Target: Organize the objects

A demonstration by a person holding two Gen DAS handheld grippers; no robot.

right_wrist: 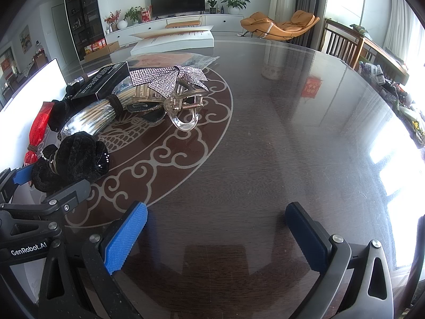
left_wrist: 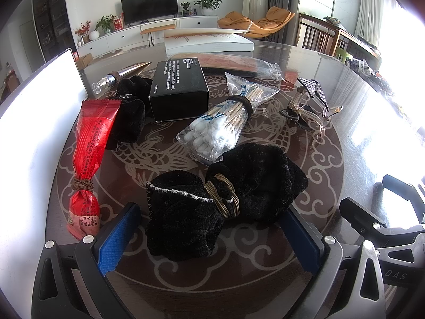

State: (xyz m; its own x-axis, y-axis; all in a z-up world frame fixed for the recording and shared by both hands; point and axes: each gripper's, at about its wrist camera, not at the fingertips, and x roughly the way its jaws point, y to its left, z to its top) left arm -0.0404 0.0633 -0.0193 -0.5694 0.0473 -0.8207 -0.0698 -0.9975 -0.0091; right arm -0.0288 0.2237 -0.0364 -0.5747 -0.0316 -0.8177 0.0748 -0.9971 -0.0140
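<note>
A black velvet pouch tied with a brown cord lies on the dark round table, between the spread fingers of my open left gripper. Beyond it lie a bag of cotton swabs, a black box, a second black pouch, a red snack packet and a clear hair claw with a rhinestone bow. My right gripper is open and empty over bare table, right of the pile. The near pouch and hair claw also show in the right wrist view.
A silver tube lies behind the far pouch. A white panel stands along the table's left side. A plastic-wrapped flat pack and a white book stack sit at the far edge. Wooden chairs stand at the right.
</note>
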